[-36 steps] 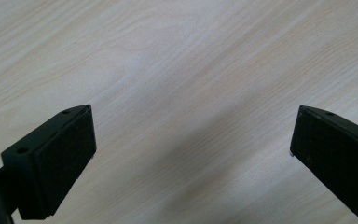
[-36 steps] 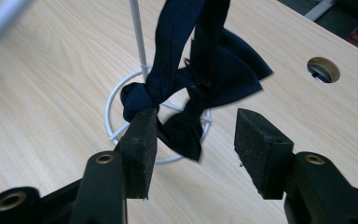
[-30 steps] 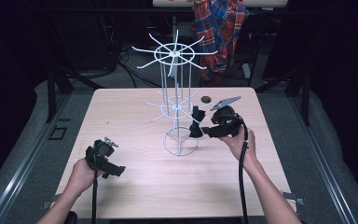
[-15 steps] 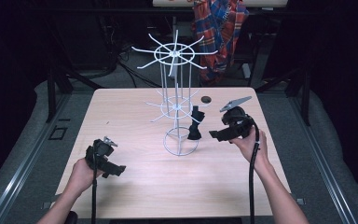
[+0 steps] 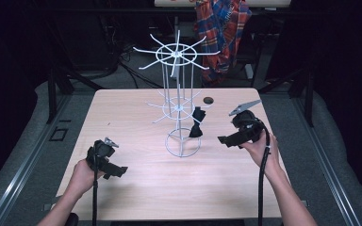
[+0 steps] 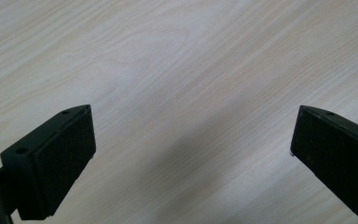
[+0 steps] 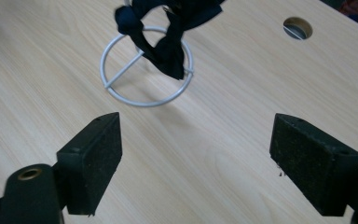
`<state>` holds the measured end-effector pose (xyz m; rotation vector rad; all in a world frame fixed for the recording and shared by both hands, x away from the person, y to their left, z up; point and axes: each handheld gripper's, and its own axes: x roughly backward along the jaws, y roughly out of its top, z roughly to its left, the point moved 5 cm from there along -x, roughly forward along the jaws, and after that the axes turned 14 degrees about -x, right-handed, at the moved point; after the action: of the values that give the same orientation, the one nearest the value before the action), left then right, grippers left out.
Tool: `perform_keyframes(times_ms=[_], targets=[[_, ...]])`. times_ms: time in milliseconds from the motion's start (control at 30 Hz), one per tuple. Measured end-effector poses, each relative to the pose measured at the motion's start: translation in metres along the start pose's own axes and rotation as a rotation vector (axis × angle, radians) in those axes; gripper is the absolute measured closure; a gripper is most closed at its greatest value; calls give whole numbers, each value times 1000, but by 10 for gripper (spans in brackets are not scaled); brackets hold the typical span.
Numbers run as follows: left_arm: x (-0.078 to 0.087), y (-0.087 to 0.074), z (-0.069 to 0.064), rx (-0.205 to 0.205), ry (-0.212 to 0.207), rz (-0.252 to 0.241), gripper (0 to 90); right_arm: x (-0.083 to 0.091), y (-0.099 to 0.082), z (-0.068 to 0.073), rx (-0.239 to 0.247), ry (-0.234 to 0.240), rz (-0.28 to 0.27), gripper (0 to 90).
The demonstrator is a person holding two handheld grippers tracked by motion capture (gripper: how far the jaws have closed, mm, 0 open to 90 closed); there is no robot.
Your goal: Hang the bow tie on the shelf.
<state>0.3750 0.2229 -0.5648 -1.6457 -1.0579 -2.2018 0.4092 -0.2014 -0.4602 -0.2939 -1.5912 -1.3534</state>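
While a black cloth [image 5: 197, 123] hangs from the white wire rack [image 5: 176, 110] at centre frame, the right gripper [image 5: 224, 140], jaws just released, and the open-jawed left gripper [image 5: 121, 171] sit over bare bench [image 5: 136, 193].

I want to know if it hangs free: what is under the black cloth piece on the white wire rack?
Under the black cloth piece on the white wire rack lie the rack's round wire base ring and the light wooden table. The cloth covers part of the ring.

Matt cloth bow [image 5: 196, 123] — pale wood table [image 5: 122, 113]
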Motion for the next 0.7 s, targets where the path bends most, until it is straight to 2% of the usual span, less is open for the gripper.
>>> perform_keyframes(times_ms=[133, 333, 433, 700], targets=[[2, 0, -1, -2, 3, -1, 0, 2, -7, -7, -20, -4, 5, 145], [2, 1, -2, -2, 6, 2, 0, 5, -21, -14, -24, -17, 24, 122], [1, 0, -1, -2, 6, 2, 0, 7, -32, -22, -54, -16, 29, 104], [1, 0, -2, 0, 6, 9, 0, 5, -52, -35, -83, -24, 68, 78]])
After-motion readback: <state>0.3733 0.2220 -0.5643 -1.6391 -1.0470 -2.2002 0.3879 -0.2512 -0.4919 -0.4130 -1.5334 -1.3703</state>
